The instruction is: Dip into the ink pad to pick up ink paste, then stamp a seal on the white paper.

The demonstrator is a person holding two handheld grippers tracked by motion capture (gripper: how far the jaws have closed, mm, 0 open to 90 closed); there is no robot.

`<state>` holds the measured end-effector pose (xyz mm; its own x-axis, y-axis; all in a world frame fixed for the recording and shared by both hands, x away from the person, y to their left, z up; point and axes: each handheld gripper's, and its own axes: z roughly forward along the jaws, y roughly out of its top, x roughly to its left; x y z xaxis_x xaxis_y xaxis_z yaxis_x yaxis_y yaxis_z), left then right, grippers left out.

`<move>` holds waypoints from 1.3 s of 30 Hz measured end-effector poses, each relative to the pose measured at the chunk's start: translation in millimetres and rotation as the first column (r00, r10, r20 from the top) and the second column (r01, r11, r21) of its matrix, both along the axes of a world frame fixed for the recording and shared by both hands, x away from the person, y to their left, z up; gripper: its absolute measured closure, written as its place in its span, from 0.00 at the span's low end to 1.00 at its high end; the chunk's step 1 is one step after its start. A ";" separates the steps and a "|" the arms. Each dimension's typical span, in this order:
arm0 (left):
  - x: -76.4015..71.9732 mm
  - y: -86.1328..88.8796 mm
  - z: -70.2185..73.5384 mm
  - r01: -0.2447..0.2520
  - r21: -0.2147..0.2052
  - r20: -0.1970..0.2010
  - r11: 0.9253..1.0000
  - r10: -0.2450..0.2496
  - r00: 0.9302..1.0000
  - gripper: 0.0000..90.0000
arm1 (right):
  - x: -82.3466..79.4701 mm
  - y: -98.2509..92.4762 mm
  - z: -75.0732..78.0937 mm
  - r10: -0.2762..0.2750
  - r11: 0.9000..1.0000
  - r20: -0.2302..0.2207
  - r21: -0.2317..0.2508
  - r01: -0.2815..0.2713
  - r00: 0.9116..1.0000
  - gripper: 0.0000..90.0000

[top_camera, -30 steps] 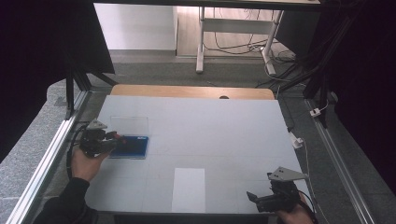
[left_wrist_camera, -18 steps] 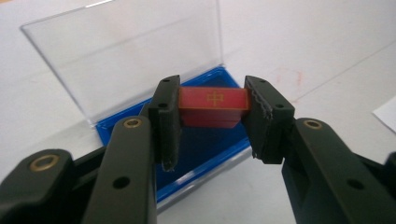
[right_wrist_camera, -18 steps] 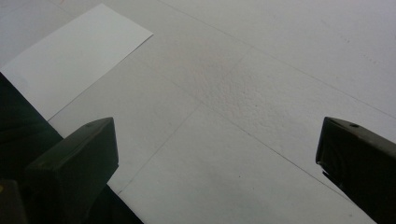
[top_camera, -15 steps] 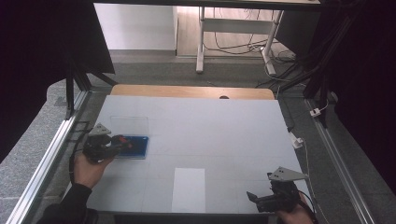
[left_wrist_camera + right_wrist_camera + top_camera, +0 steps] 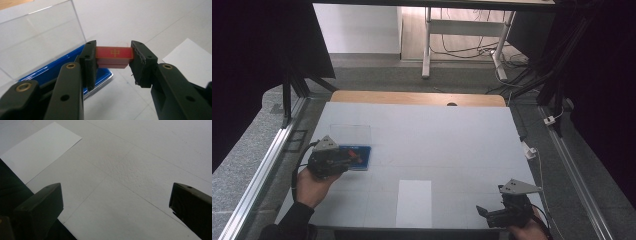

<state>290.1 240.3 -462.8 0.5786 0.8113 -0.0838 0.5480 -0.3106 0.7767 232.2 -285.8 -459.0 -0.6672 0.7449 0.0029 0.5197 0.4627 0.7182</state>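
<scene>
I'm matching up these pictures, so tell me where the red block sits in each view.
High view: red block at left, at the left gripper tips, over the blue tray.
Left gripper view: red block at centre, clamped between the two jaws.
Right gripper view: not in it.
Shared landmark: white sheet on the table.
</scene>
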 end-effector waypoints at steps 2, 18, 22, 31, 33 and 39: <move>-1.0 -3.6 1.0 0.013 0.000 0.003 1.000 -0.013 1.000 0.65 | 0.0 0.0 0.1 0.000 1.000 0.000 0.001 0.000 1.000 0.00; -7.3 -36.4 4.3 0.119 0.003 0.002 0.993 -0.119 0.993 0.65 | 0.1 0.6 -0.1 -0.001 1.000 0.002 -0.006 0.001 1.000 0.00; -9.6 -46.2 4.4 0.153 0.015 -0.001 0.988 -0.153 0.988 0.65 | -0.2 1.3 -0.2 0.000 1.000 0.004 -0.011 0.000 1.000 0.00; -13.8 -69.4 1.7 0.223 0.026 -0.017 0.974 -0.223 0.975 0.65 | -0.1 1.1 -0.2 0.004 1.000 0.002 -0.007 -0.004 1.000 0.00; -14.2 -74.6 0.6 0.241 0.026 -0.022 0.970 -0.240 0.970 0.65 | 0.1 0.5 -0.1 0.004 1.000 0.001 -0.004 -0.003 1.000 0.00; -15.3 -91.0 -1.6 0.283 0.031 -0.033 0.958 -0.282 0.959 0.65 | 0.2 0.8 -0.2 0.006 1.000 0.000 -0.006 -0.006 1.000 0.00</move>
<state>274.8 149.3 -464.4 0.7828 0.6174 -0.0776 0.4551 -0.4830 0.7481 232.4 -285.0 -459.3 -0.6715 0.7410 -0.0015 0.5169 0.4699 0.7156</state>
